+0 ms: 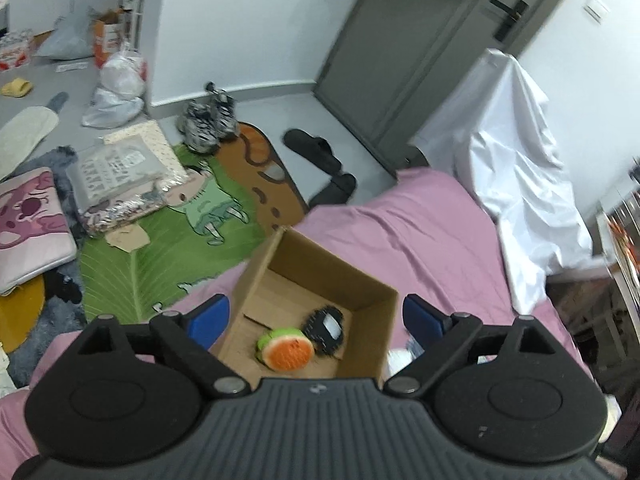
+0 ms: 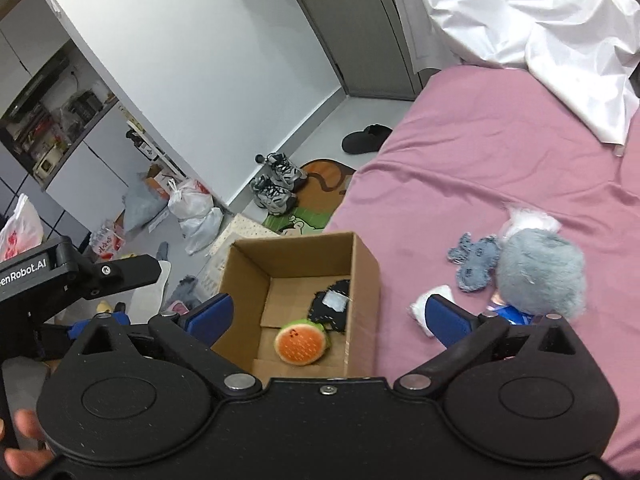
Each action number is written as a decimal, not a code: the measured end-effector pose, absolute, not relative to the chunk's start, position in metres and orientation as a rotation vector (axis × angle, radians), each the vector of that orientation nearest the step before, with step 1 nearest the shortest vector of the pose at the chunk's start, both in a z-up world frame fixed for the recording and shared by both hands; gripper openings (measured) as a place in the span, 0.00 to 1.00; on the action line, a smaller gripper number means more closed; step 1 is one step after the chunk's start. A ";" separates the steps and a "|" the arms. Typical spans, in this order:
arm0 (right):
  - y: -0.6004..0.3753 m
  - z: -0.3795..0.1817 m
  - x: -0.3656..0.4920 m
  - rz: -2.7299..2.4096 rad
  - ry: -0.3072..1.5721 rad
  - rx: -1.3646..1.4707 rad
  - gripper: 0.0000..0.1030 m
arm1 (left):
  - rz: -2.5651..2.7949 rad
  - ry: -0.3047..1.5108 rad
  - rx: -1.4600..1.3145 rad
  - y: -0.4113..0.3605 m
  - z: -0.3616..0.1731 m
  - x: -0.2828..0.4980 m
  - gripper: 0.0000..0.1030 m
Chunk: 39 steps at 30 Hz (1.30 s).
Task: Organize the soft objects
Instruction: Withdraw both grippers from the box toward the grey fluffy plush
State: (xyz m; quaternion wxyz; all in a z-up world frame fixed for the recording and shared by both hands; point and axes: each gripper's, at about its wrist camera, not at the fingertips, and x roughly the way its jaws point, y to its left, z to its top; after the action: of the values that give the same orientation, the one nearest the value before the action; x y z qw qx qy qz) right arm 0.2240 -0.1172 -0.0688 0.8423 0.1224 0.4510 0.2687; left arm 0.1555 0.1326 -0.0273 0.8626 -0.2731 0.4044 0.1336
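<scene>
An open cardboard box (image 1: 320, 276) (image 2: 304, 252) stands on the pink bed. Inside lie a round watermelon plush (image 1: 286, 348) (image 2: 300, 344) and a black spiky plush with a white tag (image 1: 324, 328) (image 2: 332, 306). My left gripper (image 1: 316, 314) hovers over the box, open, with nothing between its blue pads. My right gripper (image 2: 328, 312) is also above the box, open and empty. To the right on the bed lie a fluffy grey-blue doll (image 2: 540, 276), a small denim-blue plush (image 2: 474, 260) and a white soft piece (image 2: 428, 304).
A crumpled white sheet (image 2: 540, 40) covers the bed's far end. On the floor to the left are sneakers (image 2: 276, 188), a black slipper (image 2: 366, 138), a green leaf mat (image 1: 160, 248), cushions and plastic bags. A hand (image 2: 24, 428) shows at the lower left.
</scene>
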 end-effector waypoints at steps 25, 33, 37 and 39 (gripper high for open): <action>-0.167 -0.053 0.184 0.574 0.923 0.155 1.00 | 0.184 0.860 -0.438 0.082 -0.018 0.120 1.00; -0.182 -0.056 0.177 0.548 0.913 0.114 1.00 | 0.160 0.863 -0.370 0.057 -0.017 0.116 1.00; -0.192 -0.061 0.177 0.542 0.919 0.102 1.00 | 0.159 0.861 -0.327 0.047 -0.018 0.114 1.00; -0.196 -0.063 0.178 0.542 0.925 0.103 1.00 | 0.159 0.857 -0.302 0.041 -0.019 0.115 1.00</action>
State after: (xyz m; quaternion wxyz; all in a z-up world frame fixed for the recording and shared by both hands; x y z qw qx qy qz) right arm 0.1777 -0.1960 -0.0627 0.8584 0.0489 0.4406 0.2580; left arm 0.1152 0.0414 -0.0187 0.8955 -0.1456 0.4134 0.0767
